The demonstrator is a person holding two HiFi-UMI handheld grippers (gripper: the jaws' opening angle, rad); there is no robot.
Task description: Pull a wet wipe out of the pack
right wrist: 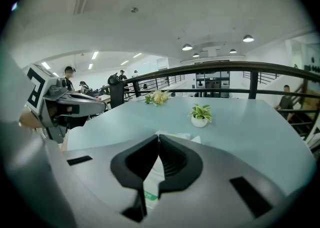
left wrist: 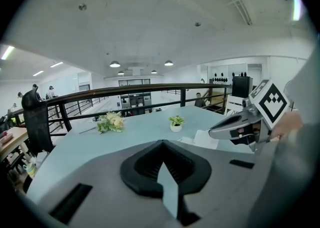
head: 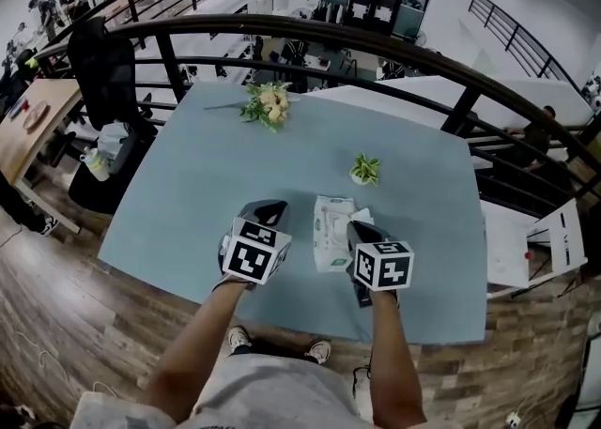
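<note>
A white wet wipe pack (head: 332, 233) with green print lies flat on the pale blue table (head: 207, 183), near its front edge. Its far end shows a crumpled white part (left wrist: 205, 139); whether that is a flap or a wipe I cannot tell. My right gripper (head: 360, 228) hangs over the pack's right edge with its jaws shut and nothing between them. Through the gap under those jaws I see the pack (right wrist: 151, 183). My left gripper (head: 270, 206) is shut and empty, a little left of the pack and apart from it.
A small potted plant (head: 365, 170) stands beyond the pack. A bunch of flowers (head: 268, 103) lies at the table's far side. A dark curved railing (head: 376, 38) runs behind the table, and a black chair (head: 103, 70) stands at its left.
</note>
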